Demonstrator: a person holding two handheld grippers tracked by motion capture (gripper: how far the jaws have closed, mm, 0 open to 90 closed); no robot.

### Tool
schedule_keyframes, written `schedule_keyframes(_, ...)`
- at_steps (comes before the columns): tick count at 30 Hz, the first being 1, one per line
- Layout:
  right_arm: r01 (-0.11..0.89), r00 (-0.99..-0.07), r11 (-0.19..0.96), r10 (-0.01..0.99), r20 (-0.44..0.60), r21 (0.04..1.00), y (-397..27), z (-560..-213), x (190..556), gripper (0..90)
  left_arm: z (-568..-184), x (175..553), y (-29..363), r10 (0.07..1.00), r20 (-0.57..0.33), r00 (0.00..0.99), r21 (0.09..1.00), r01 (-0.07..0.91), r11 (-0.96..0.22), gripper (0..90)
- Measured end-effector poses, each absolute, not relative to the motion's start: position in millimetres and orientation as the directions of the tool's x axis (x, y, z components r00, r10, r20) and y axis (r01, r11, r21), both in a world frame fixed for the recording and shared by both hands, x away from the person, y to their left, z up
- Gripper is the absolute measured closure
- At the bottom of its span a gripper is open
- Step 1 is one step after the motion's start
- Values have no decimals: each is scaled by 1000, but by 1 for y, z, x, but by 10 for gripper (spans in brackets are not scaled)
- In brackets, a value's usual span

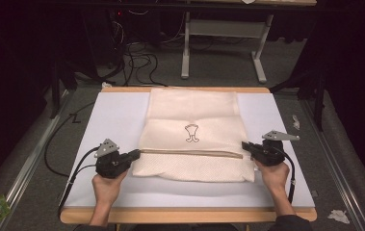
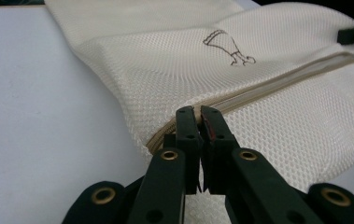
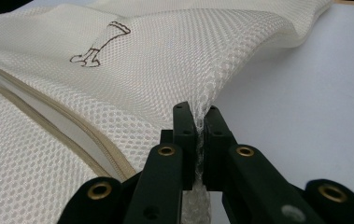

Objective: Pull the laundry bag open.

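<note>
One cream mesh bag lies flat on the white mat, its far end reaching the mat's far edge and its near end toward the person. It looks light, soft and floppy, an open-weave net that will sag and wrinkle wherever it is not held, and thin enough to slip out of a loose pinch; it is not fragile, though the mesh could snag on a jaw corner. One zip runs across the bag near its near end, and one small dark drawing sits just beyond the zip at the middle. The sensible holds are the bag's two side edges at the zip line, and that is where both tongs are. The left gripper has its jaws closed tight at the left end of the zip, nipping the bag's edge there. The right gripper is likewise closed, with a fold of mesh pinched between its jaws at the bag's right edge, just beyond the zip's end. Count: one bag, one zip, one drawing, two grippers, two hands, one on each side of the bag.
</note>
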State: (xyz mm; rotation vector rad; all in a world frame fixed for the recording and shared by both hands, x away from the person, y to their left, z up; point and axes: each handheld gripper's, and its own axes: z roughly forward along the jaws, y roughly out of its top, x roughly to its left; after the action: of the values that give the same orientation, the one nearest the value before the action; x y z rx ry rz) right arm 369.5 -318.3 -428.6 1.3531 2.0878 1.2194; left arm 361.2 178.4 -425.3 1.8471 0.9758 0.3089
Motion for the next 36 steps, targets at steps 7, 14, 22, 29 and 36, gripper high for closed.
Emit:
schedule_keyframes(7, 549, -466, 174, 876, 126, 818, -318, -422, 369, 878, -424, 361, 180, 737, -203, 644, 857, 482, -185, 871)
schedule_keyframes(14, 551, -451, 169, 884, 121, 817, -323, -422, 368, 879, -424, 362, 184, 752, -197, 629, 853, 488, -185, 872)
schedule_keyframes(22, 549, -450, 174, 886, 114, 818, -326, -421, 367, 881, -423, 361, 180, 774, -145, 617, 847, 482, -225, 873)
schedule_keyframes(29, 551, -447, 155, 884, 133, 820, -332, -421, 368, 879, -420, 356, 170, 779, -77, 623, 847, 453, -279, 871)
schedule_keyframes(36, 563, -455, 153, 878, 149, 812, -333, -424, 368, 872, -423, 357, 170, 776, -84, 625, 838, 466, -285, 868)
